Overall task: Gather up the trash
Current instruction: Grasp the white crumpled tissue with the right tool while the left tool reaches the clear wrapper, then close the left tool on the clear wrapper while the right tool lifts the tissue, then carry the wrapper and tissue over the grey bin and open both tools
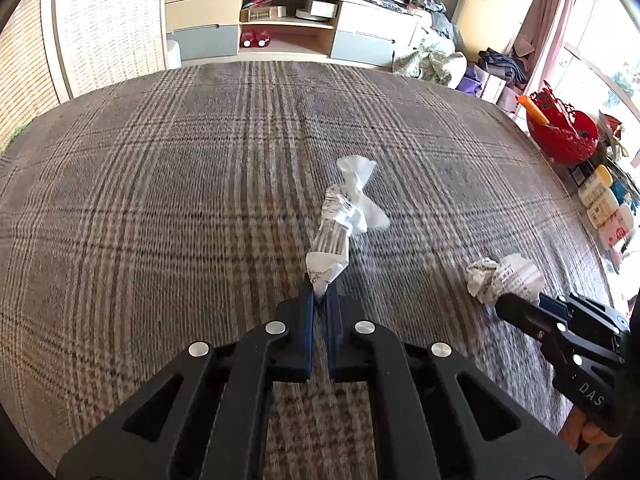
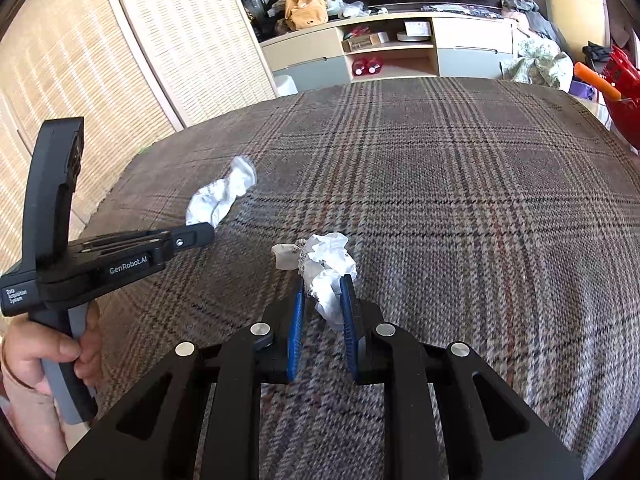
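Note:
My left gripper (image 1: pixel 319 286) is shut on the near end of a long twisted wad of printed paper (image 1: pixel 340 224), which stretches away over the plaid cloth; it also shows in the right wrist view (image 2: pixel 222 196). My right gripper (image 2: pixel 323 286) is shut on a crumpled paper ball (image 2: pixel 320 264). In the left wrist view that ball (image 1: pixel 504 278) sits at the tip of the right gripper (image 1: pixel 520 304), low on the right.
The plaid-covered surface (image 1: pixel 160 200) fills both views. A red basket (image 1: pixel 560 128) with an orange stick and several small bottles (image 1: pixel 604 204) stand at its right edge. A shelf unit (image 1: pixel 288 28) and a woven screen (image 2: pixel 120 60) lie beyond.

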A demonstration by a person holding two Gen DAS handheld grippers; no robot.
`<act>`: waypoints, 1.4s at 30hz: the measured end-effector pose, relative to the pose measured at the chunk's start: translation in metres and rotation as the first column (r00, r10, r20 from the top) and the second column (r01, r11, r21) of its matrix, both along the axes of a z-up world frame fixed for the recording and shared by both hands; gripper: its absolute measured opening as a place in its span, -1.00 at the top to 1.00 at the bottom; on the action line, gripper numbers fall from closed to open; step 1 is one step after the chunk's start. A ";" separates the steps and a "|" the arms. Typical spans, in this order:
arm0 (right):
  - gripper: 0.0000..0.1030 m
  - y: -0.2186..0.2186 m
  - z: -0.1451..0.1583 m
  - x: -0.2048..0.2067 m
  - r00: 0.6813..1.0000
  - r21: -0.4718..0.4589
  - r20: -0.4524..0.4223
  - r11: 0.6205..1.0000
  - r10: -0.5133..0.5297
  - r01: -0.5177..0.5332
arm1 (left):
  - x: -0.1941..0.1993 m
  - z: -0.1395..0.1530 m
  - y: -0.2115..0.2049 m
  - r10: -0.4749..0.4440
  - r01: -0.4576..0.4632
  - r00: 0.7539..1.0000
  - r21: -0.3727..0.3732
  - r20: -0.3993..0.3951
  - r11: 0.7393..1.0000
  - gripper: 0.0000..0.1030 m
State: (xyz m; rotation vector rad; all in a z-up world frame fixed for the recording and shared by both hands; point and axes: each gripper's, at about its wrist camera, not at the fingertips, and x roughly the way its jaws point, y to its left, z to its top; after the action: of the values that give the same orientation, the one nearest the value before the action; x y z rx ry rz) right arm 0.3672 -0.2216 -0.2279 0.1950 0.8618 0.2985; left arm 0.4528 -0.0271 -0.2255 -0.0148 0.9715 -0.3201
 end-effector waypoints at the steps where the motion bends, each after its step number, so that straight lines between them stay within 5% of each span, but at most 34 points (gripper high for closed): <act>1: 0.62 0.001 0.002 -0.004 1.000 0.002 -0.001 1.000 0.002 -0.002 | -0.005 0.002 0.001 -0.001 0.001 1.000 0.007 0.011 1.000 0.93; 10: 0.63 -0.001 0.034 -0.053 1.000 0.010 0.023 1.000 -0.002 0.002 | -0.068 0.033 0.005 0.000 -0.001 0.998 0.020 0.056 1.000 0.93; 25: 0.63 0.002 0.078 -0.175 0.997 -0.037 0.074 0.999 -0.019 0.022 | -0.230 0.080 0.003 -0.004 0.003 0.993 0.008 0.122 1.000 0.93; 34: 0.63 0.003 0.043 -0.222 1.000 -0.052 0.004 0.999 -0.017 0.017 | -0.293 0.050 0.004 -0.009 0.008 0.997 0.010 0.081 1.000 0.93; 42: 0.63 0.008 -0.001 -0.249 0.996 -0.054 -0.088 0.999 -0.015 0.010 | -0.320 -0.008 0.003 -0.011 0.011 0.999 -0.010 -0.048 1.000 0.93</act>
State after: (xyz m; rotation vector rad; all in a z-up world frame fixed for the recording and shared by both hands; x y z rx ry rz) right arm 0.1185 -0.2133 -0.2284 0.1652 0.9548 0.2561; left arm 0.1332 -0.0243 -0.2338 -0.0265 1.0182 -0.3357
